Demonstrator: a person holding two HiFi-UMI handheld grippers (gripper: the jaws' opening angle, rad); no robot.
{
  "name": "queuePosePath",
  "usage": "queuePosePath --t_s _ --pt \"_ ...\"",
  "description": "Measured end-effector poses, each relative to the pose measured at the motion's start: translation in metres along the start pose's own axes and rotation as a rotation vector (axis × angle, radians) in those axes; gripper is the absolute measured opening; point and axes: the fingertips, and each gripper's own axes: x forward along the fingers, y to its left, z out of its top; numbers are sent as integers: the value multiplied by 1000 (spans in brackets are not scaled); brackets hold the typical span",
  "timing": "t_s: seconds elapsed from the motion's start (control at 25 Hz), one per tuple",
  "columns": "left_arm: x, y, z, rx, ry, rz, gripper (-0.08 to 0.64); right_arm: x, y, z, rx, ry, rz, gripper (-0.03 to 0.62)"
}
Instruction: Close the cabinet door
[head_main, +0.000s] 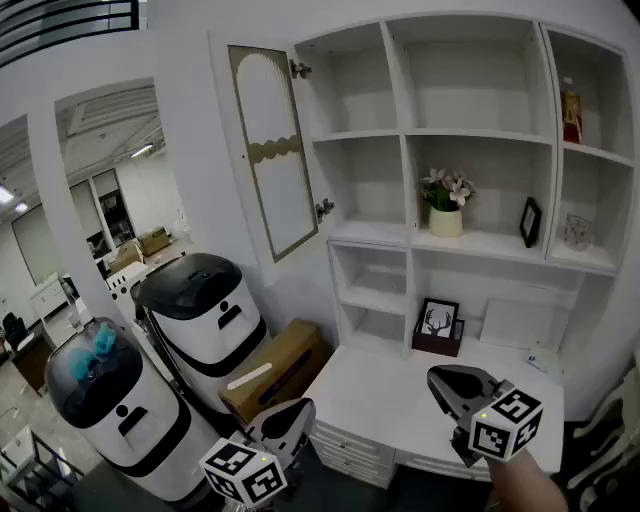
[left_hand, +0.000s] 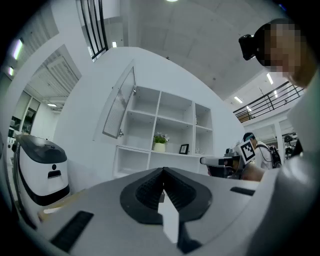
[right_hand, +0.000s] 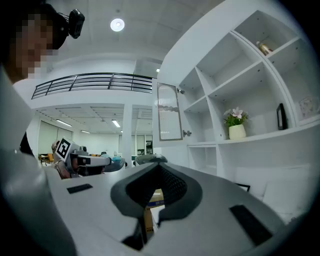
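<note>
Cabinet door (head_main: 272, 150) is open, swung out left of the shelf unit (head_main: 405, 130), hinged at its top-left compartments. Your left claw (head_main: 297, 408) is closed with nothing in it, held level by the front-left corner of the white surface (head_main: 390, 395). Your right claw (head_main: 443, 380) is also closed and empty, level over the surface's right side. Both are well apart from the door.
</note>
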Motion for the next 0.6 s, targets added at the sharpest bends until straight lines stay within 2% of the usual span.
queuePosePath --t_s 0.6 --pt "0 10 3 3 6 -2 5 11 -1 -1 -8 5 0 5"
